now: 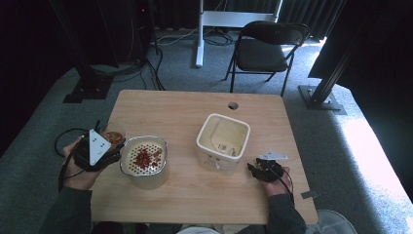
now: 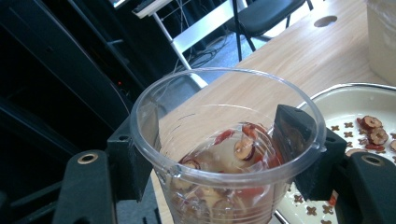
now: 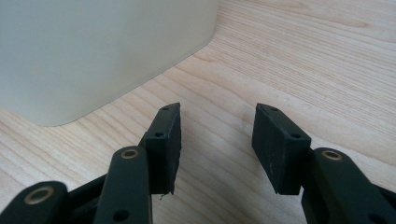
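A clear plastic cup [image 2: 224,154] holding red dried fruit slices sits between the jaws of my left gripper [image 2: 219,154], which is shut on it. In the high view that cup [image 1: 113,138] is at the table's left edge, beside a metal pot [image 1: 144,161] with a perforated insert and red slices on it. The same pot's insert [image 2: 364,121] lies to the right in the left gripper view. My right gripper [image 1: 253,169] rests low over the table, open with nothing between its jaws [image 3: 217,140], close to a cream square container [image 1: 223,143].
The wooden table [image 1: 195,195] has a round cable hole [image 1: 233,105] at its far edge. A black folding chair [image 1: 265,48] and a white stand leg [image 1: 199,34] are on the carpet behind. The cream container's wall [image 3: 93,51] is just ahead-left of the right jaws.
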